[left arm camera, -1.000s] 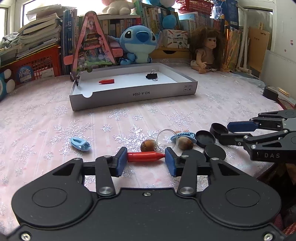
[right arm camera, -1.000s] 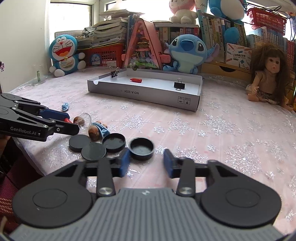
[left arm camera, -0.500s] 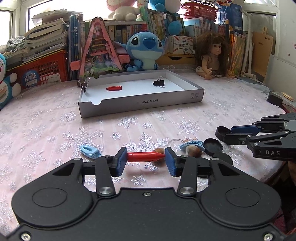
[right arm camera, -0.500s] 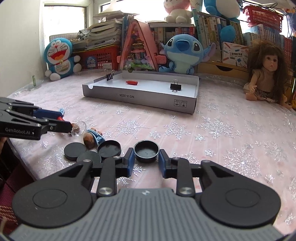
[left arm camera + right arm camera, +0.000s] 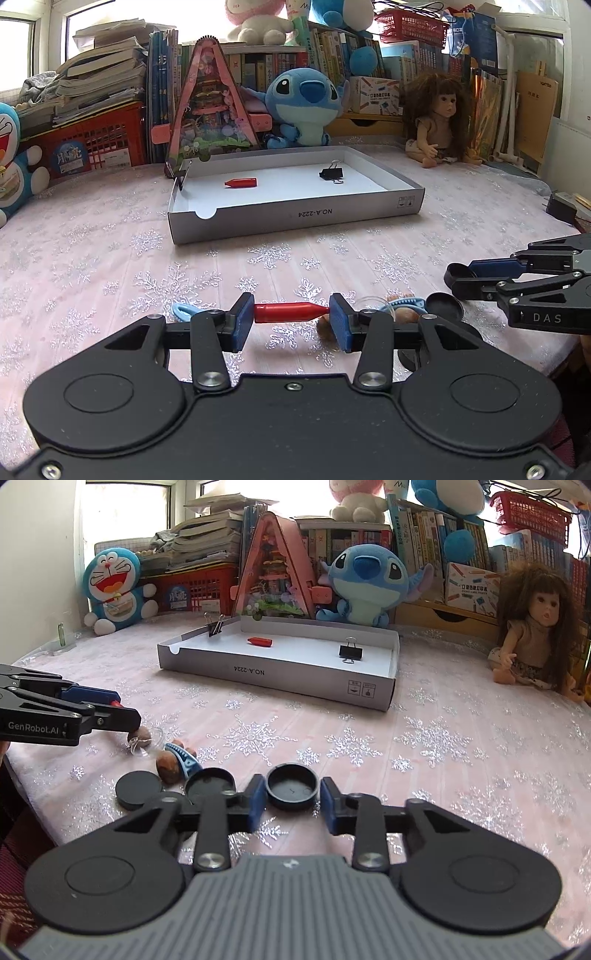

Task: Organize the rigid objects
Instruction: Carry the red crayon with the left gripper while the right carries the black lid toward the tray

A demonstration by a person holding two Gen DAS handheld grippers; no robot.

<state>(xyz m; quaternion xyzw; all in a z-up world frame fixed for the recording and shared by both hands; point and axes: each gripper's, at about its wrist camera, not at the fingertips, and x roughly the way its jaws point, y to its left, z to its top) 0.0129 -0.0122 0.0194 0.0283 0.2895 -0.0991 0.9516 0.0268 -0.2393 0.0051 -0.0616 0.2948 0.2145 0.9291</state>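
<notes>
Right claw (image 5: pixel 291 804) has closed on black cap (image 5: pixel 292 785); left claw (image 5: pixel 291 320) grips red capsule (image 5: pixel 290 312) | both ready for tray (image 5: pixel 295 218)

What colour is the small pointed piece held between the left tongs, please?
Red. The pointed piece shows best in the left wrist view, clamped end to end.
</notes>
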